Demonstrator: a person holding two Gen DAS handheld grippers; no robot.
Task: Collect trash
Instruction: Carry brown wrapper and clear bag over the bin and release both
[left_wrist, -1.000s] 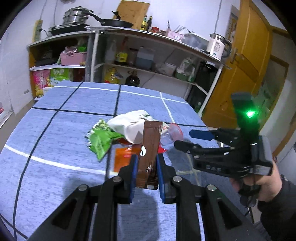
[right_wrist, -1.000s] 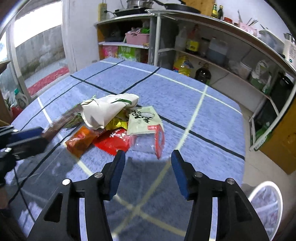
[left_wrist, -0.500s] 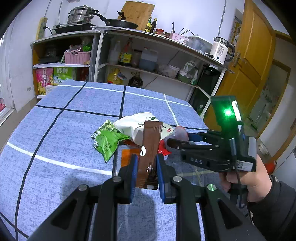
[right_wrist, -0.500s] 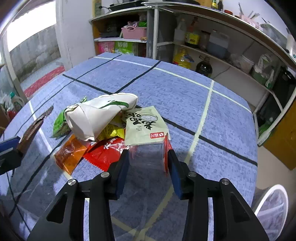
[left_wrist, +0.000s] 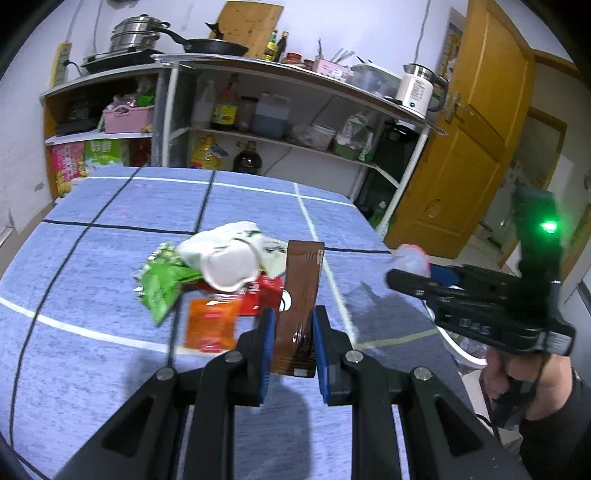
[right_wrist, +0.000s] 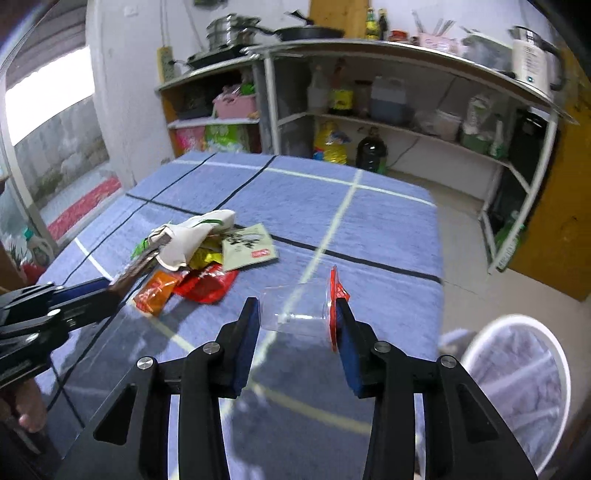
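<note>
Right gripper (right_wrist: 297, 325): jaws pinching one clear plastic cup (right_wrist: 295, 308) with a red torn lid, held sideways above the table (right_wrist: 388, 229); a second ago the jaws stood spread and empty, the cup lying beside the pile. Left gripper (left_wrist: 290, 332): jaws clamped on one brown wrapper (left_wrist: 299, 295), as before. Beyond, one heap of wrappers (left_wrist: 207, 280): white, green, orange, red. One white bin (right_wrist: 517, 373) stands on the floor at the right.

The left gripper (left_wrist: 291, 334) points downward, its blue pads clamped on an upright brown foil sachet (left_wrist: 300, 295). The right gripper (right_wrist: 297, 328), gripped by a bare hand (left_wrist: 517, 373), pinches a clear plastic cup (right_wrist: 295, 314) on its side
</note>
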